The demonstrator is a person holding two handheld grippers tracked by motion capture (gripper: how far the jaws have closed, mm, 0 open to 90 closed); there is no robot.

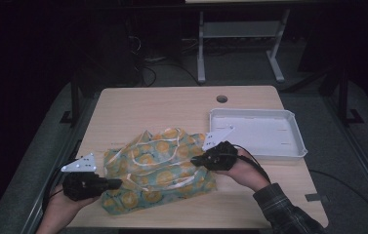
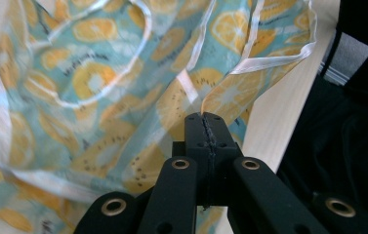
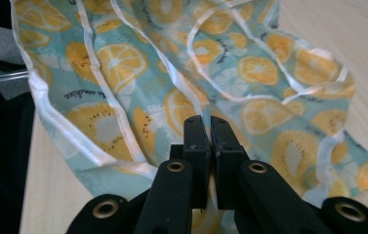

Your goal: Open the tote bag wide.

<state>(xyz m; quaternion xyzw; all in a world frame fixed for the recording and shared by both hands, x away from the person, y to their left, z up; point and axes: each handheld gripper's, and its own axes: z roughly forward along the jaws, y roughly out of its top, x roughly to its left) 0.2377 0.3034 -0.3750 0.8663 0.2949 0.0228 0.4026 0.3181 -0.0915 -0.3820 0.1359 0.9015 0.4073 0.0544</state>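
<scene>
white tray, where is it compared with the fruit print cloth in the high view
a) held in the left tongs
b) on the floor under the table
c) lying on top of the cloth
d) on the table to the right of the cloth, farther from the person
d: the white tray sits on the table, right of the fruit print cloth and farther back.

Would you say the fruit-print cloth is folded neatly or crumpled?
Crumpled: the cloth lies bunched in loose uneven folds on the table.

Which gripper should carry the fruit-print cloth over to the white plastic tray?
Probably right. The right gripper, pinching the teal orange-slice printed cloth, sits beside the white rectangular plastic tray. The left gripper grips the cloth's far, near-left edge.
</scene>
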